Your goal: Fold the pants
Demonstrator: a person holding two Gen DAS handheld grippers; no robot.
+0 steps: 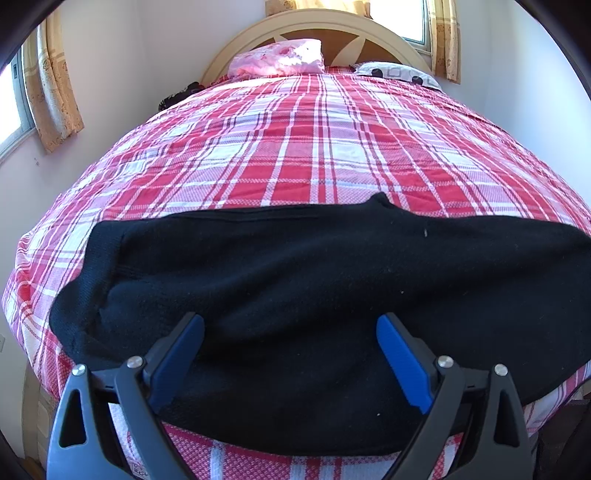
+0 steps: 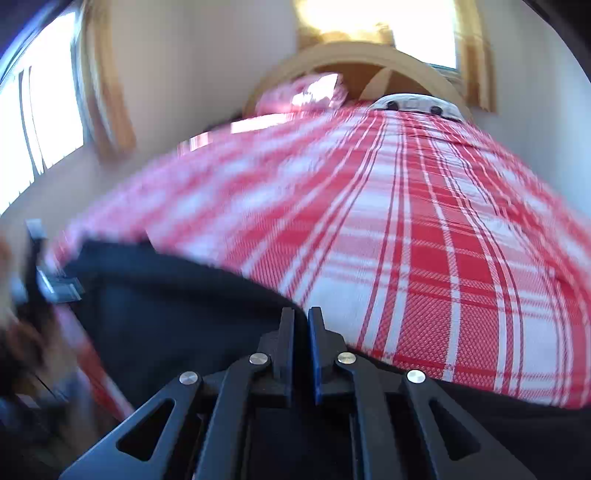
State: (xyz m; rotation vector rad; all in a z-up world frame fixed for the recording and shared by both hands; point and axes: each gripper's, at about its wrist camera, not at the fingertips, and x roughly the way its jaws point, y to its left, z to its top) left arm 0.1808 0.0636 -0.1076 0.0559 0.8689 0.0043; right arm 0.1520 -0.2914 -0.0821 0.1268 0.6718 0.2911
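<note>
Black pants lie flat across the bed's near edge; pink pillow and spotted pillow sit far off at the headboard, so I see nothing blocking. Plaid bedspread beyond is open. My left gripper hangs jaws apart over the cloth; right gripper is together, with the pants' dark fabric at its tips, grip unclear through blur.

Daylit, window glare, rt view blurred

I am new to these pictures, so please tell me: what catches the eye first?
The black pants lie across the near edge of the bed, on a red and white checked cover. The left gripper stands wide open just above them, and the right gripper is nearly shut.
</note>
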